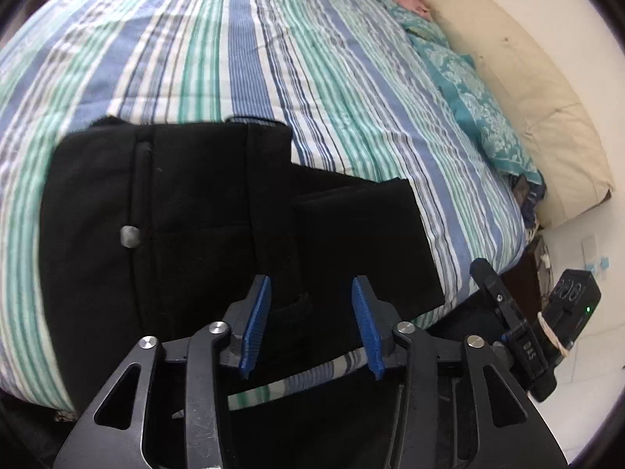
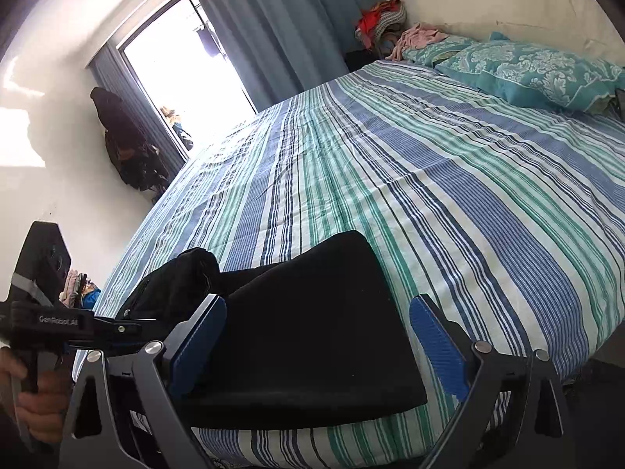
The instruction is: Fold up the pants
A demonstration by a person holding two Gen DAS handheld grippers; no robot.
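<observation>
Black pants (image 1: 187, 215) lie folded on the striped bedsheet (image 1: 273, 58) near the bed's front edge, with a metal button (image 1: 130, 236) showing at the waist. My left gripper (image 1: 312, 326) is open just above the pants, its blue pads (image 1: 256, 324) apart and empty. In the right wrist view the folded pants (image 2: 312, 332) lie flat between my right gripper's (image 2: 318, 348) wide-open blue pads (image 2: 439, 348). The right gripper holds nothing. The left gripper's body (image 2: 43, 312) and a hand show at the left edge.
Teal patterned pillows (image 2: 519, 66) and a cream cushion (image 1: 515, 90) line the head of the bed. A clothes pile (image 2: 381, 19) sits in the far corner by the blue curtain (image 2: 281, 27). The right gripper's body (image 1: 539, 324) is off the bed's edge.
</observation>
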